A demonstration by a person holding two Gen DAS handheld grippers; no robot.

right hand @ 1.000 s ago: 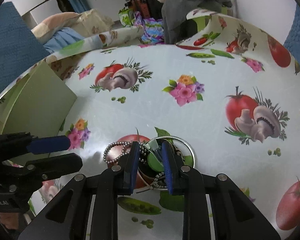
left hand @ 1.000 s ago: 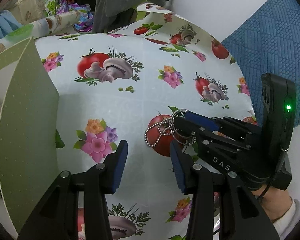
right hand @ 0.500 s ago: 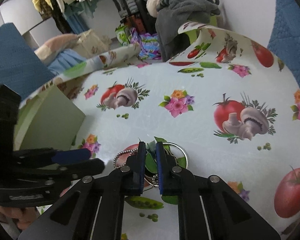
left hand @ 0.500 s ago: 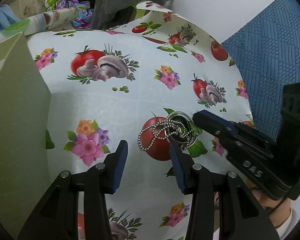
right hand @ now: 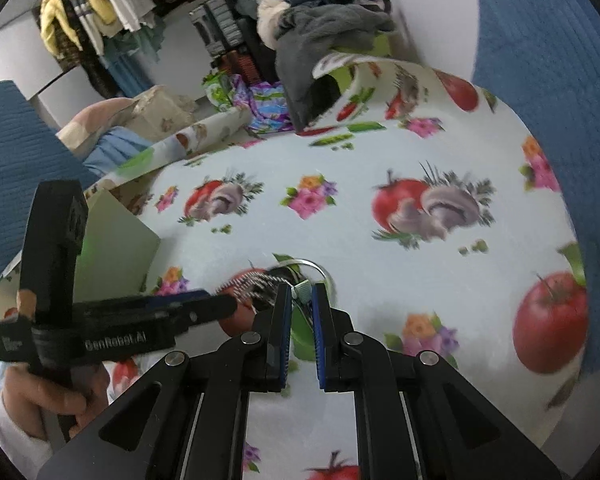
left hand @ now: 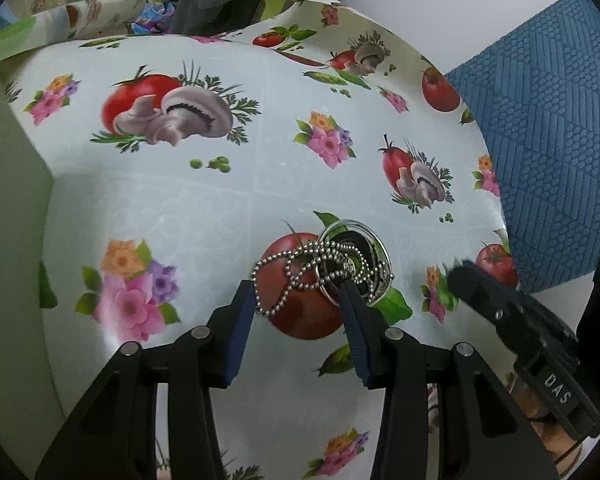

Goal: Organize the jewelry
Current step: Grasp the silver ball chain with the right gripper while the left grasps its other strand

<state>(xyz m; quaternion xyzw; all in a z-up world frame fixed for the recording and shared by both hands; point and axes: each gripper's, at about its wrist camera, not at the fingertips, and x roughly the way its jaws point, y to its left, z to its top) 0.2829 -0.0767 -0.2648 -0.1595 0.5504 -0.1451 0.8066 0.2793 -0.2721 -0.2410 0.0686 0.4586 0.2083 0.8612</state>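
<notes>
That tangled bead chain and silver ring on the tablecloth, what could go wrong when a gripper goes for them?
The bead chain is looped through and over the bangle, so lifting one may drag the other along. The open left gripper straddles only part of the chain; closing could catch a single loop, which might slip out. The right gripper sits close beside it, so the two could bump.

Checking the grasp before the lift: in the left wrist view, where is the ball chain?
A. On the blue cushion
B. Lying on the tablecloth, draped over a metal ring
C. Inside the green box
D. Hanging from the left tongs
B: the chain lies on the tablecloth across the ring, ahead of the open left tongs.
</notes>
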